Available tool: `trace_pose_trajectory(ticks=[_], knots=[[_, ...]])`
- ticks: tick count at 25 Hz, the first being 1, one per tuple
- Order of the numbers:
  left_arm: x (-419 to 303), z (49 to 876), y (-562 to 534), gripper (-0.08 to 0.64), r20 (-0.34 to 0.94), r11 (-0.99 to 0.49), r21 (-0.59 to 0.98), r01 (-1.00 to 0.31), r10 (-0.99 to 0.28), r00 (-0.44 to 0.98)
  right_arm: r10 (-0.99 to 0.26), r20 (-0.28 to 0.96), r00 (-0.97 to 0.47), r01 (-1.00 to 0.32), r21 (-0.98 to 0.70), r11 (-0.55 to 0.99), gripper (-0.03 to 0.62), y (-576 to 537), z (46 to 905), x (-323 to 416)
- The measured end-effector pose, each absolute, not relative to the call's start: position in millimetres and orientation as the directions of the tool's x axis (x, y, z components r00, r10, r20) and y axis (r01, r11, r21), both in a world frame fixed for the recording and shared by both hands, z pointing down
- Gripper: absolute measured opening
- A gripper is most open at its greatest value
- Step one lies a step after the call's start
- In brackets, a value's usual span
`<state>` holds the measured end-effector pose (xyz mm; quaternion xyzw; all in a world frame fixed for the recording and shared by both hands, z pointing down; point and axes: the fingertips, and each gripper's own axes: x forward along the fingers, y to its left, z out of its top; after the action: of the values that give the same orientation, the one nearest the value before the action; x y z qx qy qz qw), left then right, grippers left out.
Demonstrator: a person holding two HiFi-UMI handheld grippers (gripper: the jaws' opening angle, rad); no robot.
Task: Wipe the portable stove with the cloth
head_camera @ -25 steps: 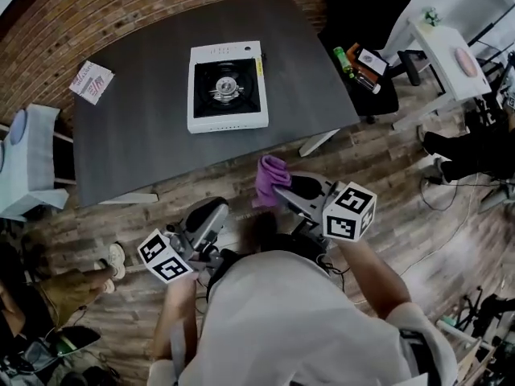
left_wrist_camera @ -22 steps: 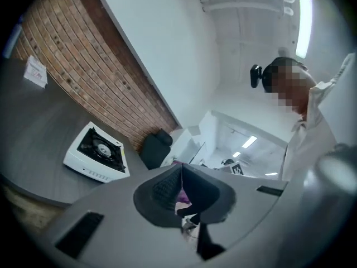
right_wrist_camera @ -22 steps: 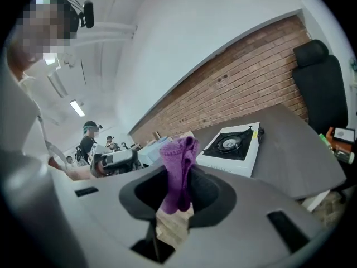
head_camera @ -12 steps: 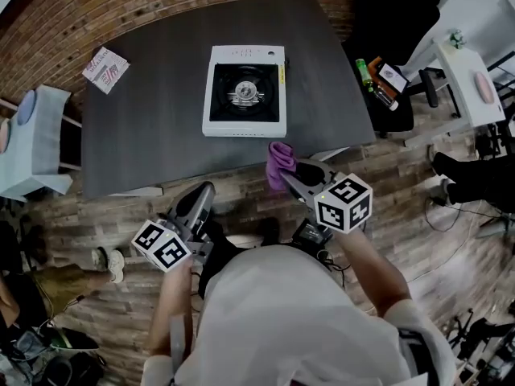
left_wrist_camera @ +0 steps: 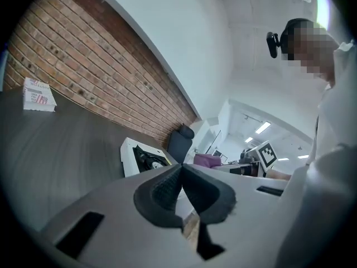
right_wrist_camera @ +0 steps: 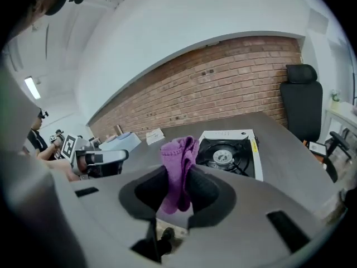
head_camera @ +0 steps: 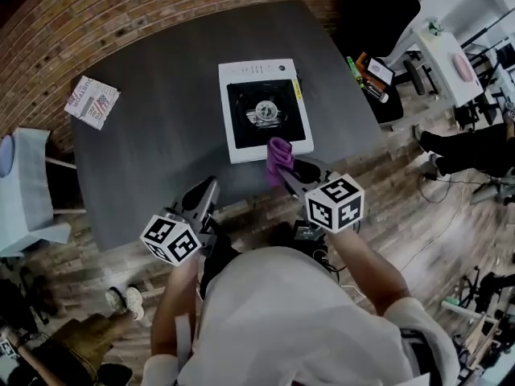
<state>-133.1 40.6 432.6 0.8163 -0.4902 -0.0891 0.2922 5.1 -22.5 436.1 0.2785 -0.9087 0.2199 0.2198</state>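
The white portable stove with a black burner top sits on the dark table; it also shows in the right gripper view and the left gripper view. My right gripper is shut on a purple cloth, held at the stove's near edge. That cloth hangs pinched between the jaws. My left gripper is shut with nothing in it, over the table's near edge, left of the stove.
A printed packet lies at the table's far left. A black office chair stands beyond the table's right corner, with bottles on a seat beside it. A pale blue stand is at the left.
The view has closed in on the table: both grippers moved forward, the right one carrying the purple cloth from over the floor to the stove's near edge.
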Motion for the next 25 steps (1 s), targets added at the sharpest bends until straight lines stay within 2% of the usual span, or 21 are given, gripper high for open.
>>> trace_pose_trajectory(ticks=[5,11,18,25], knots=[[-191.6,449.8,9.8,0.009,0.132,-0.413,0.582,-0.701,-0.802,0.582,-0.493,0.581,-0.648,-0.704,-0.207,0.680,0.098,-36.1,449.0,-58.6],[-234.8,462.9,-16.6,0.009,0.135,-0.466,0.597,-0.654,-0.745,0.653,-0.583,0.590,-0.559,-0.784,-0.147,0.603,0.098,-56.5,453.4,-122.1],[-268.1,478.0,-39.6,0.009,0.147,-0.447,0.616,-0.648,-0.743,0.653,-0.632,0.620,-0.465,-0.837,-0.076,0.542,0.098,-106.0,476.4,-172.2],[-292.8,496.1,-59.0,0.009,0.173,-0.425,0.629,-0.651,-0.739,0.651,-0.712,0.636,-0.299,-0.906,0.045,0.421,0.094,-171.2,515.6,-200.2]])
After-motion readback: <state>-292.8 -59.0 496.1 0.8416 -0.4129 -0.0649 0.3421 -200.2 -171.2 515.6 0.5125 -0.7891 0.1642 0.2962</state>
